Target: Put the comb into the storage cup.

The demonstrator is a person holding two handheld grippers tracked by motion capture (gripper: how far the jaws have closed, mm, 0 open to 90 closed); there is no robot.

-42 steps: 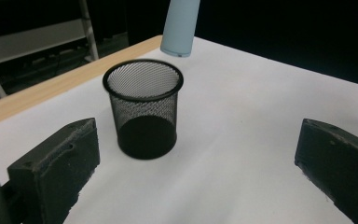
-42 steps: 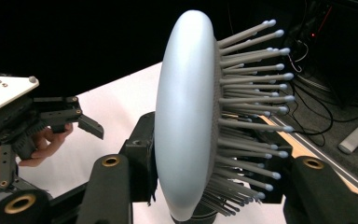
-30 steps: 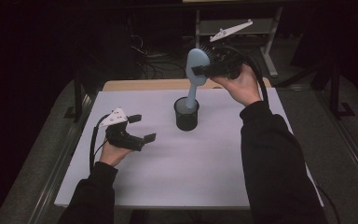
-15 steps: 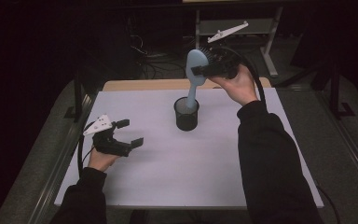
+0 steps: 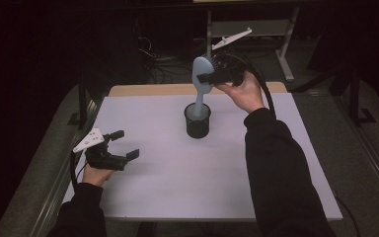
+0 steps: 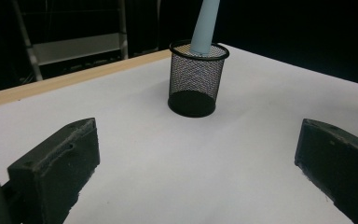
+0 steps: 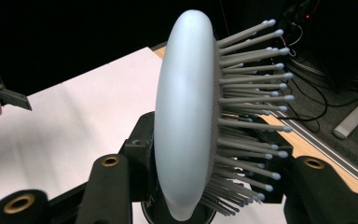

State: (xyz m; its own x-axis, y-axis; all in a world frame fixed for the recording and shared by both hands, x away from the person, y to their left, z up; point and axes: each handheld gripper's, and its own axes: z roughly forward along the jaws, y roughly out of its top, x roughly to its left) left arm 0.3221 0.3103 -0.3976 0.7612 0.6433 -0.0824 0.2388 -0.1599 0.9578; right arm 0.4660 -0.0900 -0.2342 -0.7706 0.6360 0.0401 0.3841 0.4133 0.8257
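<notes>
Black, blocky fingers on your left gripper (image 5: 120,144) stand wide apart with nothing between them; over the last second that hand has slid back toward the near left corner of the white worktop (image 5: 177,187) and sunk a little, so it's clear of the job and idle. White worktop is matte and flat, with a bare wood strip along its far edge. Mid-worktop stands the black wire-mesh cup (image 5: 197,120), round, open-topped, see-through weave with a solid dark base and rolled rim; it's upright and hasn't shifted. Pale blue hairbrush (image 5: 202,81) has its tapered smooth plastic handle down inside the cup, oval head up above the rim, leaning slightly. Your right gripper (image 5: 208,77) is clenched on the brush head, and it has come down slightly since a second ago, so the handle looks seated lower in the cup. Brush back is glossy and domed; the other face carries stiff grey pins with small ball tips. Judgement: the drop-in is nearly done, release is what's left.
</notes>
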